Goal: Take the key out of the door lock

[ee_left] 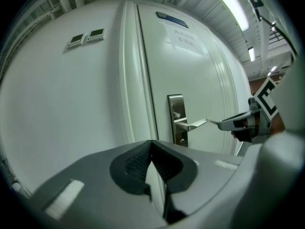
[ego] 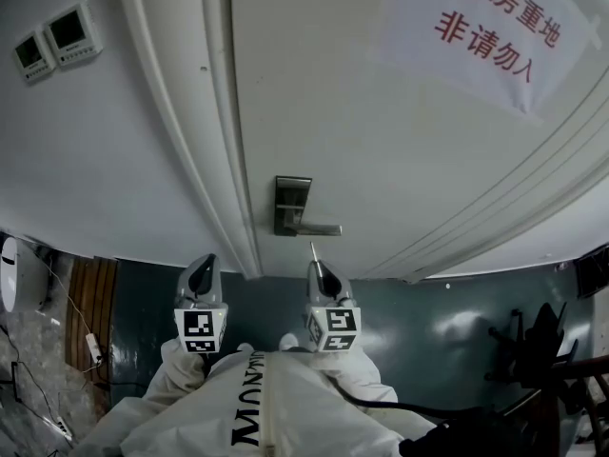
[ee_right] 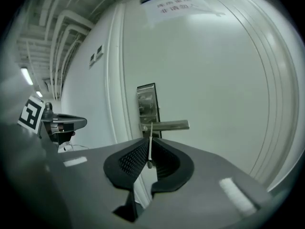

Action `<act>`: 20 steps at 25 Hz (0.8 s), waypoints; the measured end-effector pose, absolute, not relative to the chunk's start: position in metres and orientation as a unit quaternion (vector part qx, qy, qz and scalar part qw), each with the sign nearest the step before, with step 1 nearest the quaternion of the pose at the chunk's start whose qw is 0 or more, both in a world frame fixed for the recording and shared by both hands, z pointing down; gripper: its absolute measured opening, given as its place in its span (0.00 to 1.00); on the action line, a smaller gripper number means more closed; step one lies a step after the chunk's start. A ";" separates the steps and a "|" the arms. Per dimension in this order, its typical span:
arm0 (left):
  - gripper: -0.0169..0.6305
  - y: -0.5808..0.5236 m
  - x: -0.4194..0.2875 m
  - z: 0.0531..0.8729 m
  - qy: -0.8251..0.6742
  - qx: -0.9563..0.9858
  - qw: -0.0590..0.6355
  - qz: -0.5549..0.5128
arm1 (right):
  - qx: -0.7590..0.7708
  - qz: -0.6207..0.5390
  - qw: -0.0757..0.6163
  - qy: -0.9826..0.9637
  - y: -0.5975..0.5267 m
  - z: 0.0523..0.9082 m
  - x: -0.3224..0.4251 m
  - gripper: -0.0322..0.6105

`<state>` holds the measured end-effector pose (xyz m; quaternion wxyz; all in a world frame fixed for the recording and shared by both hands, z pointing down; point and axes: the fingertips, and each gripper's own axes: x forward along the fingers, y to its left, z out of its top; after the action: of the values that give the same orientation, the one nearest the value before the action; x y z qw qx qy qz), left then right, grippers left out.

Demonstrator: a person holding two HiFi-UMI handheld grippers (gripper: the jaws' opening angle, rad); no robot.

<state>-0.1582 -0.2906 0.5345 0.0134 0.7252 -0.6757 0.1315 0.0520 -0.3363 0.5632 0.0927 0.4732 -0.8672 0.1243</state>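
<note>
A steel lock plate [ego: 292, 198] with a lever handle [ego: 322, 228] sits on the white door [ego: 400, 141]. Just below the handle, my right gripper [ego: 315, 265] is shut on a thin silver key [ego: 312, 251], whose blade sticks out toward the door, clear of the lock. In the right gripper view the key [ee_right: 150, 144] stands edge-on between the pads, in front of the handle [ee_right: 169, 125]. My left gripper [ego: 202, 272] hangs to the left, below the door frame, its jaws closed with nothing between them. The left gripper view shows the right gripper [ee_left: 238, 123] beside the handle [ee_left: 193, 125].
A paper notice with red characters [ego: 495, 27] is stuck high on the door. Two small control panels [ego: 57, 41] hang on the wall to the left. Cables and a power strip [ego: 92, 347] lie on the floor at left; a dark chair base [ego: 542, 350] stands at right.
</note>
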 end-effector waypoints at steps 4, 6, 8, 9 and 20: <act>0.03 -0.291 -0.145 0.536 -0.672 0.728 0.011 0.136 | 0.479 0.076 0.104 -0.868 -0.331 0.552 0.061 0.09; 0.03 -0.287 -0.140 0.538 -0.672 0.727 0.014 0.140 | 0.479 0.077 0.102 -0.868 -0.327 0.553 0.068 0.09; 0.03 -0.284 -0.136 0.540 -0.672 0.727 0.016 0.143 | 0.480 0.086 0.101 -0.867 -0.321 0.556 0.074 0.09; 0.03 -0.282 -0.135 0.540 -0.671 0.727 0.015 0.145 | 0.480 0.090 0.100 -0.867 -0.319 0.556 0.077 0.09; 0.03 -0.234 -0.148 0.539 -0.630 0.765 -0.001 0.131 | 0.527 0.109 0.088 -0.838 -0.258 0.556 0.068 0.09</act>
<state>-0.1477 -0.2341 0.5386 -0.0012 0.7651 -0.6303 0.1315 0.0680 -0.2575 0.5556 0.0879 0.5275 -0.8379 0.1095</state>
